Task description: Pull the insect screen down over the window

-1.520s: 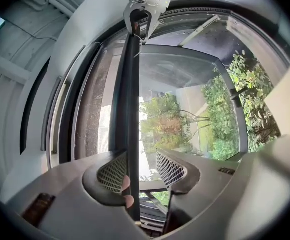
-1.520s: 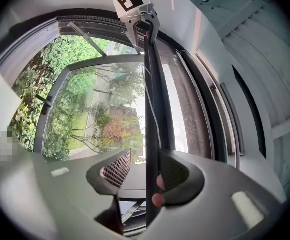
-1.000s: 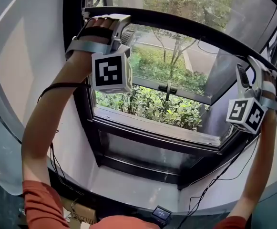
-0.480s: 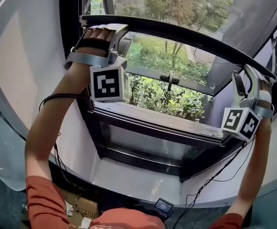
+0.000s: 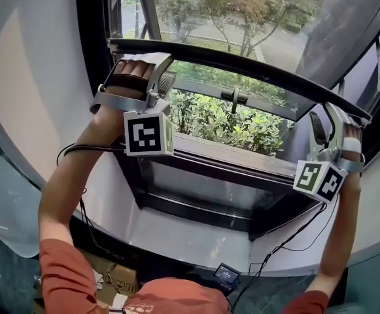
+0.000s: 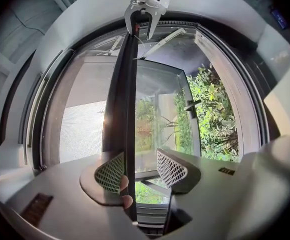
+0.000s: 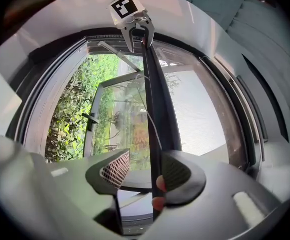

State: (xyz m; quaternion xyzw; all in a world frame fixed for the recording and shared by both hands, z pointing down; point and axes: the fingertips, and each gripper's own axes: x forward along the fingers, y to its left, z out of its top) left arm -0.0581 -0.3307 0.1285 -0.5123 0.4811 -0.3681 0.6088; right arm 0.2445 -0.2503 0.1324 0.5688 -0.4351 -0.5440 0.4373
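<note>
**Insect Screen: Pull Bar Partway Down the Opening**

The insect screen's pull bar [image 5: 242, 63] is a slim, dark, rigid strip. It spans the window opening from side to side, just above the handle [image 5: 235, 97] of the open sash. Fine grey mesh [image 5: 346, 25] hangs above the bar. Below it the opening is uncovered down to the dark lower frame [image 5: 203, 169].

The left tool [image 6: 140, 168] is at the bar's left end with its jaws apart. The bar runs between them, against one lattice-textured pad and clear of the other. The right tool [image 7: 145, 170] is at the right end in the same state. A fingertip [image 6: 125, 183] shows beside the bar.

Green shrubs [image 5: 222, 120] fill the view outside. A smooth white sill [image 5: 176, 234] lies under the frame.
</note>
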